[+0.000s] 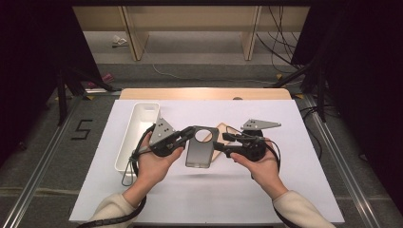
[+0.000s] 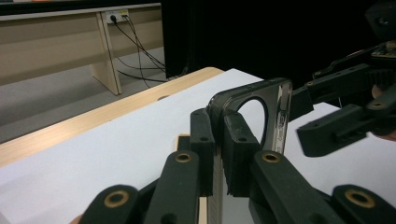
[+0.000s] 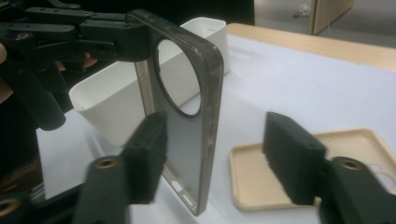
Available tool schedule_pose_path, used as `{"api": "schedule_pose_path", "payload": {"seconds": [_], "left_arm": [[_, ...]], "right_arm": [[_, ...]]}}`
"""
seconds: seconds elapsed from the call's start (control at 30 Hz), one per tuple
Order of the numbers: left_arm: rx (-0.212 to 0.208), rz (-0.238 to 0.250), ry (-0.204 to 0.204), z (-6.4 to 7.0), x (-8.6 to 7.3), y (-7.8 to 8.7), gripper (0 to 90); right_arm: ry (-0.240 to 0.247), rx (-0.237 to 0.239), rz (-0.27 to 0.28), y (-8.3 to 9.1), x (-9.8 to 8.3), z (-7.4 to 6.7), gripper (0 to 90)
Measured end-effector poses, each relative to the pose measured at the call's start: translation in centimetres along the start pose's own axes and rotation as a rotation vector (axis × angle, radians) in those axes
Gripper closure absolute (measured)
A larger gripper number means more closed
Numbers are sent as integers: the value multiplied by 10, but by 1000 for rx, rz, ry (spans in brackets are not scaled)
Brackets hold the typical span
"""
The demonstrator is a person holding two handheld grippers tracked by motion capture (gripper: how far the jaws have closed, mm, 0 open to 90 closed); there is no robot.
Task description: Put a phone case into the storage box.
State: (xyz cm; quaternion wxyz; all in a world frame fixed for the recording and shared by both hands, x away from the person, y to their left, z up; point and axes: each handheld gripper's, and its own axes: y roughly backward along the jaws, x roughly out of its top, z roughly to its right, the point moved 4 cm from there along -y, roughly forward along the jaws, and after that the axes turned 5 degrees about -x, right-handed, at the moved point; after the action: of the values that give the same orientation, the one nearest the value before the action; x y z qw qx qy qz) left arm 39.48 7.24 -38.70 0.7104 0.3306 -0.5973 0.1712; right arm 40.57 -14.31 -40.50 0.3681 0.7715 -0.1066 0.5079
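A grey translucent phone case (image 1: 198, 152) with a round camera hole hangs upright above the white mat. My left gripper (image 1: 191, 132) is shut on its top corner beside the hole; in the left gripper view the jaws (image 2: 218, 140) pinch the case's rim (image 2: 276, 112). My right gripper (image 1: 219, 143) is open at the case's right side. In the right gripper view the case's long edge (image 3: 187, 135) stands between the spread jaws of the right gripper (image 3: 219, 149), with no contact that I can make out. A tan phone case (image 1: 222, 128) lies open side up on the mat behind.
A long white tray (image 1: 138, 133) lies on the mat's left side, close behind the left hand. The white mat (image 1: 285, 180) covers a wooden table. Cables trail from both grippers toward the near edge.
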Motion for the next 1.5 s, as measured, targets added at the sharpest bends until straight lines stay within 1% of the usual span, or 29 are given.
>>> {"api": "schedule_pose_path", "payload": {"seconds": [0.13, 0.23, 0.27, 0.37, 0.57, 0.67, 0.73, 0.8, 0.93, 1.1, 1.5], "left_arm": [[20, 10, -10, -6, 1, 3, 835], [29, 20, -12, -10, 3, 5, 835], [34, 23, -16, -11, 4, 6, 835], [40, 35, -10, -15, 6, 10, 835], [44, 58, 2, -23, 12, 17, 835], [47, 68, 8, -27, 16, 21, 834], [52, 79, 23, -31, 18, 24, 834], [57, 84, 27, -34, 19, 27, 834], [65, 89, 27, -40, 21, 32, 834], [70, 99, 38, -46, 24, 37, 834], [62, 133, 34, -66, 38, 52, 834]], "right_arm": [[29, 5, 20, 1, 2, 0, 298], [57, -2, 20, 2, 0, 0, 265], [59, -5, 21, 2, 0, 1, 253], [52, -1, 9, 4, -2, 3, 228], [48, -24, 3, 9, -7, 10, 167], [49, -34, 3, 12, -8, 13, 168], [58, -45, 0, 14, -9, 14, 168], [60, -56, -2, 17, -11, 16, 168], [50, -72, -3, 21, -15, 22, 168], [41, -82, -9, 28, -19, 27, 168], [22, -105, -12, 46, -31, 37, 168]]}}
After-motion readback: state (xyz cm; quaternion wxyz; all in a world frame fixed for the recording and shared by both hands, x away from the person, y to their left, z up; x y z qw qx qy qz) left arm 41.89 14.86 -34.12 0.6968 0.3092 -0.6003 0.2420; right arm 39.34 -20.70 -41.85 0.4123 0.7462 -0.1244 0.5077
